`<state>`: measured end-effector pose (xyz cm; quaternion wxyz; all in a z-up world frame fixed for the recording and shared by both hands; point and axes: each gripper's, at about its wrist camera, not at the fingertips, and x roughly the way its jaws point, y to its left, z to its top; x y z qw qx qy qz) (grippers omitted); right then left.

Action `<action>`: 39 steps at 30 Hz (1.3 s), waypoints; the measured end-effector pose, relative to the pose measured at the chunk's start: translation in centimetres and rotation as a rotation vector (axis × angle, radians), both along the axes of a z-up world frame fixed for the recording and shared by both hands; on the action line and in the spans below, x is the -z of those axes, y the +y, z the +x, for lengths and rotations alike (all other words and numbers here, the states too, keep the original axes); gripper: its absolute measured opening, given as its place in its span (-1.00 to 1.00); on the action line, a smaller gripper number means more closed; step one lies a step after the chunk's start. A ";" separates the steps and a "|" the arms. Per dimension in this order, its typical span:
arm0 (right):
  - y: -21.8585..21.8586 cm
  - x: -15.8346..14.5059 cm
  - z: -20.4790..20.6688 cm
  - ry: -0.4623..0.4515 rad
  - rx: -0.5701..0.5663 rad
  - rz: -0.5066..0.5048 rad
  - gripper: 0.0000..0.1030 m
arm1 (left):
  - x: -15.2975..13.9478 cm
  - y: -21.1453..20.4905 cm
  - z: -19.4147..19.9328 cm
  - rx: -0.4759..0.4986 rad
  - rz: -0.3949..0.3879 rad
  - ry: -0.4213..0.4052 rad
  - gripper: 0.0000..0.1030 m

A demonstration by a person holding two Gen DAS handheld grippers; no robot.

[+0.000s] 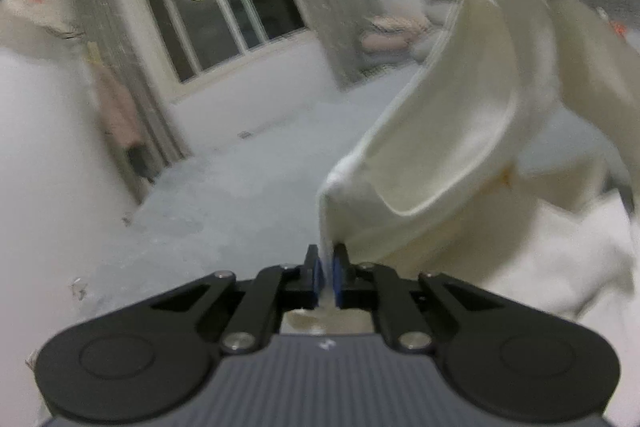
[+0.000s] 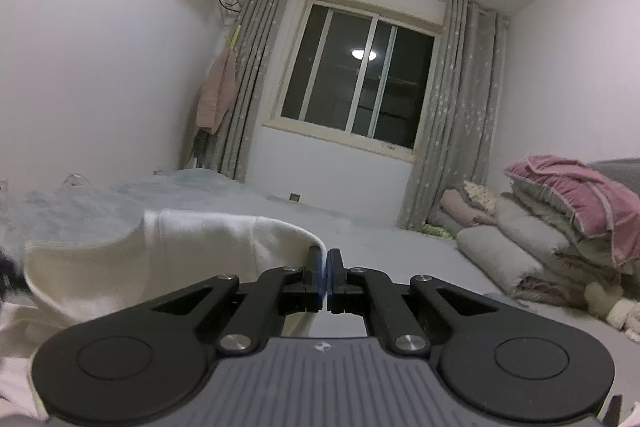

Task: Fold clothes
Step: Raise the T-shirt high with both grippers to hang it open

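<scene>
So the bed (image 2: 360,227) is the work surface here, big grey-blue sheet, with a stack of folded bedding (image 2: 560,227) at its right side under the window (image 2: 356,83). The cream garment (image 1: 448,115) is lifted up off the bed and strung between both hands, hanging in a loose scoop with more of it bunched low at the bed's near edge.

Left tool (image 1: 327,267) is clenched on a bit of the garment's edge, fabric pinched right between the pads. Right tool (image 2: 324,267) is clenched too, with the hem running up to its tips, so it looks like it's grasping the garment as well.

My take: the step is spreading it out before the first fold. Keep both pinches tight, pull the hands apart until the sag goes, then lay it flat mid-bed, away from the bedding.
</scene>
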<state>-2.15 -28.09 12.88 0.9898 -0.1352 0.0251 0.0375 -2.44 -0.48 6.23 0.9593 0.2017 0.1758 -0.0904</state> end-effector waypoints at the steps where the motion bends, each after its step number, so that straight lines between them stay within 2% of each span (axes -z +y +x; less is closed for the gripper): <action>1: 0.1 -0.1 -0.2 -0.015 0.004 -0.008 -0.96 | -0.8 0.4 -0.2 -0.017 -0.030 -0.022 -0.90; 5: 1.3 -0.9 -1.8 -0.113 0.006 -0.043 -0.96 | -5.0 2.3 -1.5 -0.087 -0.142 -0.133 -0.93; 8: 2.7 -2.0 -3.7 -0.216 0.003 -0.067 -0.97 | -8.8 3.4 -3.4 -0.140 -0.184 -0.235 -0.94; 13: 3.7 -4.9 -7.2 -0.337 -0.026 -0.035 -0.97 | -15.4 5.1 -8.8 -0.149 -0.296 -0.393 -0.94; 19: 5.0 -8.8 -13.1 -0.506 -0.043 -0.005 -0.97 | -20.6 5.6 -15.5 -0.128 -0.338 -0.568 -0.94; 27: 6.6 -11.7 -19.5 -0.695 -0.037 0.025 -0.97 | -24.8 5.4 -21.5 -0.105 -0.367 -0.717 -0.94; 31: 7.6 -12.5 -21.1 -0.723 -0.028 0.023 -0.97 | -26.6 5.2 -23.7 -0.063 -0.378 -0.738 -0.94; 34: 8.2 -13.0 -20.8 -0.697 -0.017 0.031 -0.97 | -27.2 4.9 -23.6 -0.061 -0.344 -0.727 -0.93; 37: 9.2 -13.1 -18.5 -0.623 0.005 0.011 -0.97 | -26.9 4.4 -20.7 -0.094 -0.290 -0.669 -0.93; 39: 9.8 -12.7 -16.2 -0.559 0.026 -0.008 -0.97 | -25.9 4.3 -16.7 -0.114 -0.262 -0.591 -0.93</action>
